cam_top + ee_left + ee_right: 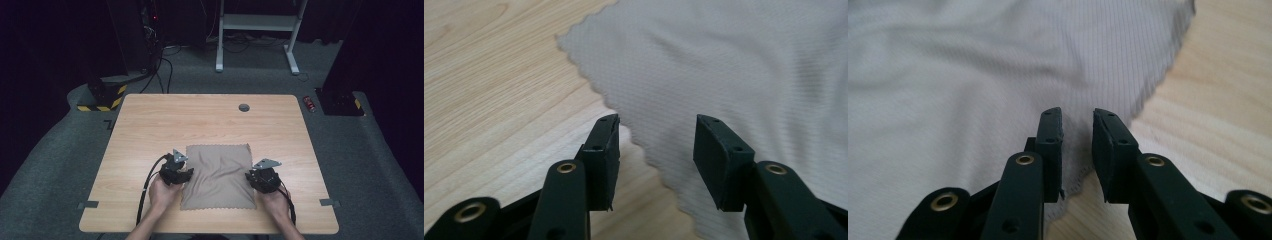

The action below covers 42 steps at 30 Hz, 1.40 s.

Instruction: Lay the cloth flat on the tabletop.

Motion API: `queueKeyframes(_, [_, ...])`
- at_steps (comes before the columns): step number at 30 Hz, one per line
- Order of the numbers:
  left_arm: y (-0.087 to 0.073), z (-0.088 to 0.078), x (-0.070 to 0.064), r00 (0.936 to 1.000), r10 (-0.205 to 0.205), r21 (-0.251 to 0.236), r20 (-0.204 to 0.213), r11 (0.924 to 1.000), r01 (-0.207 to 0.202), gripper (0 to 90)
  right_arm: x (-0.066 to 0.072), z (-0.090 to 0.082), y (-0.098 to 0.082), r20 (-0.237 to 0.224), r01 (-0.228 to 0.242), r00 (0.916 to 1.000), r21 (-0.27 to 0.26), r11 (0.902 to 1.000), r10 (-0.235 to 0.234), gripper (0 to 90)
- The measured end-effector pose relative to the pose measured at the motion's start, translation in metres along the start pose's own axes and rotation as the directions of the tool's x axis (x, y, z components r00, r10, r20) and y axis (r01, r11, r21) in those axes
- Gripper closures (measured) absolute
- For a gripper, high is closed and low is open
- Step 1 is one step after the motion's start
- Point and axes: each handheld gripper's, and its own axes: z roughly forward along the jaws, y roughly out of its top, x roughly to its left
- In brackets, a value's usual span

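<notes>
On pale wood-grain table (150, 115), rumpled ribbed tan cloth (220, 172), scalloped edges

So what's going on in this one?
A person sits at a wooden table with a gripper in each hand, working on a tan cloth that lies spread out with a few wrinkles. The left gripper is at the cloth's left edge and the right gripper at its right edge. Both have their jaws apart over the scalloped edge, and neither is pinching the fabric.
</notes>
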Motion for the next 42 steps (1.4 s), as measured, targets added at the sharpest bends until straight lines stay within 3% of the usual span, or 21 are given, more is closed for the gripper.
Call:
queueKeyframes(4, [-0.001, 0.001, 0.01, 0.9999, -0.014, -0.009, 0.001, 0.9999, 0.014, 52.5, -0.007, -0.006, -0.005, 0.014, 0.009, 0.9999, 0.015, 0.9998, -0.009, 72.6])
queueKeyframes(7, [0.001, 0.001, 0.017, 0.9995, -0.022, 0.007, -0.023, 0.9997, 0.022, 52.0, -0.01, -0.008, -0.005, 0.022, 0.01, 0.9997, 0.025, 0.9996, -0.01, 71.3])
queueKeyframes(9, [0.004, 0.002, 0.017, 0.9988, -0.005, 0.021, -0.05, 0.9998, 0.006, 52.4, -0.011, -0.009, -0.003, 0.031, 0.011, 0.9994, 0.008, 0.9999, -0.012, 71.2])
queueKeyframes(11, [0.007, 0.002, 0.017, 0.9993, -0.023, -0.007, -0.03, 0.9997, 0.022, 51.3, -0.014, -0.008, 0.003, 0.041, -0.007, 0.9991, -0.021, 0.9998, 0.008, 70.4])
queueKeyframes(16, [0.009, 0.008, 0.019, 0.9979, -0.062, -0.066, -0.019, 0.996, 0.061, 49.4, -0.024, 0.008, 0.024, 0.056, -0.046, 0.9973, -0.043, 0.998, 0.048, 70.1])
queueKeyframes(22, [0.01, 0.02, 0.026, 0.9968, -0.074, -0.08, -0.03, 0.9943, 0.071, 48.1, -0.027, 0.029, 0.041, 0.058, -0.049, 0.9971, -0.028, 0.9984, 0.051, 68.4])
queueKeyframes(24, [0.015, 0.024, 0.029, 0.9966, -0.077, -0.069, -0.031, 0.9948, 0.075, 47.5, -0.029, 0.036, 0.042, 0.072, -0.051, 0.9961, -0.003, 0.9987, 0.051, 68.0])
queueKeyframes(31, [0.035, 0.038, 0.039, 0.9964, -0.081, -0.038, -0.026, 0.9961, 0.08, 47.2, -0.039, 0.042, 0.044, 0.084, -0.075, 0.9936, -0.007, 0.9972, 0.075, 69.0])
queueKeyframes(42, [0.036, 0.04, 0.042, 0.9932, -0.111, -0.04, -0.032, 0.9931, 0.11, 45.8, -0.046, 0.045, 0.049, 0.108, -0.094, 0.9898, 0.002, 0.9956, 0.093, 65.0])
